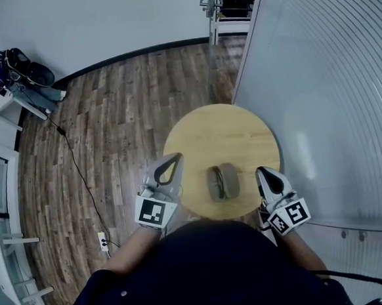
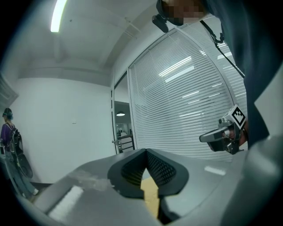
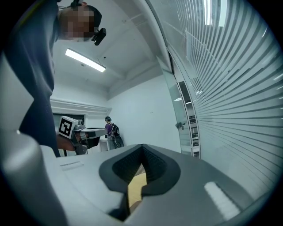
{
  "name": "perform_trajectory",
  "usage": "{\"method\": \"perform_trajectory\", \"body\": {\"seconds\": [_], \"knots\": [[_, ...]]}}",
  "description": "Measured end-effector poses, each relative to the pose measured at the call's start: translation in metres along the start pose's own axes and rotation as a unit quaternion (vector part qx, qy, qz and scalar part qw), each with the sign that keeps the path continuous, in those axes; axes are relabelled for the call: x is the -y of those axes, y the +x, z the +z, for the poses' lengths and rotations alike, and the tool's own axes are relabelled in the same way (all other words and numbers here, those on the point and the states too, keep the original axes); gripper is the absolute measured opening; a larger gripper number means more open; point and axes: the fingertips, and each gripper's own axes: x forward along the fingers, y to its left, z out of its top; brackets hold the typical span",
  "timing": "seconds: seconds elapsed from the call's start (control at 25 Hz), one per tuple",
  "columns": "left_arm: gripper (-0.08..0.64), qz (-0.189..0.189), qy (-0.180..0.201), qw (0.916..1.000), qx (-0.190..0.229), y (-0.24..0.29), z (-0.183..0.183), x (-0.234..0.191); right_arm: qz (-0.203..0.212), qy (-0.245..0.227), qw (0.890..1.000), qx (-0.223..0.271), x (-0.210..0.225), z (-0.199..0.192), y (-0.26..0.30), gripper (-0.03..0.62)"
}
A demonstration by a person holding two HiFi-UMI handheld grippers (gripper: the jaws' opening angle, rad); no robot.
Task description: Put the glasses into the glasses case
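Grey-brown glasses case (image 1: 223, 181) on round wooden table (image 1: 202, 131), near front edge

One round wooden bench (image 1: 196, 132) is at mid-frame, and on it lies one glasses case (image 1: 223, 182). There are two hand-held grippers: the left hand-held gripper (image 1: 176, 157) and the right hand-held gripper (image 1: 260, 171). One person (image 1: 3, 68) is at the upper left, and one cable (image 1: 81, 183) runs across the floor.
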Motion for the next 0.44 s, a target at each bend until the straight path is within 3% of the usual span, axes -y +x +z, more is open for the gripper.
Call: {"method": "perform_trajectory", "body": {"seconds": [0.16, 0.44], "knots": [[0.006, 0.009, -0.019, 0.9998, 0.000, -0.0025, 0.0031, -0.0028, 0.004, -0.002, 1.000, 0.000, -0.0030, 0.0028, 0.0054, 0.009], [0.005, 0.010, -0.015, 0.9997, 0.015, -0.0043, 0.0063, -0.0021, 0.003, -0.005, 1.000, -0.002, -0.0029, 0.0008, 0.0080, 0.009]]}}
